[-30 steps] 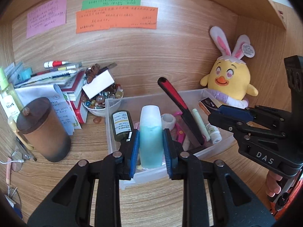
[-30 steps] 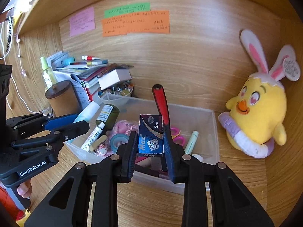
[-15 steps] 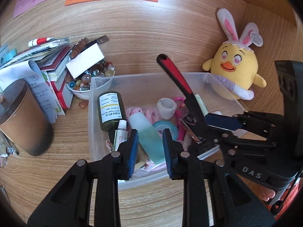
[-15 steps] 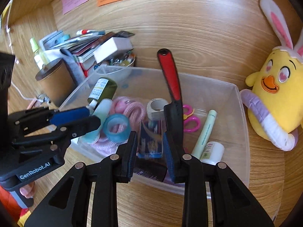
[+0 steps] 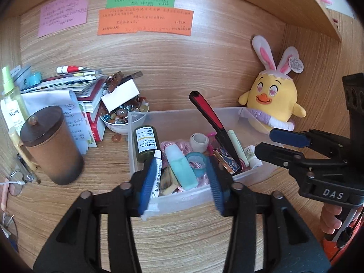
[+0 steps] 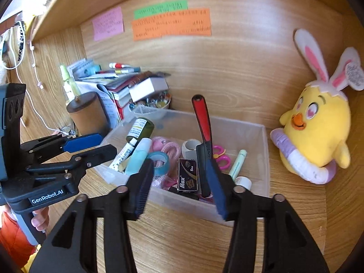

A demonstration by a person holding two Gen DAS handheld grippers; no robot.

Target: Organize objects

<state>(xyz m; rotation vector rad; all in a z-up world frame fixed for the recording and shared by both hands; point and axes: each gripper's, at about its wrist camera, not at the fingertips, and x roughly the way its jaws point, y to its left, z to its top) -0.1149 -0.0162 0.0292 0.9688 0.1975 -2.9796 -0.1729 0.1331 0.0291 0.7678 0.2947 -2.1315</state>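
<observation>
Right gripper (image 6: 179, 186) body reads "DAS" when seen from the left wrist view; left gripper (image 5: 180, 182) reads "GenRobot.AI". Small dark box (image 6: 187, 175) marked "Max", "5 pcs", lies flat in the clear bin (image 6: 265, 159) on the counter (image 6: 182, 238). Teal bottle (image 5: 180, 167) lies in the bin beside a white tube (image 5: 156, 173); tube print and wall notes too small to read. Both grippers stand wide apart, holding nothing. A second ago each was clamped: left on the bottle, right on the box.
</observation>
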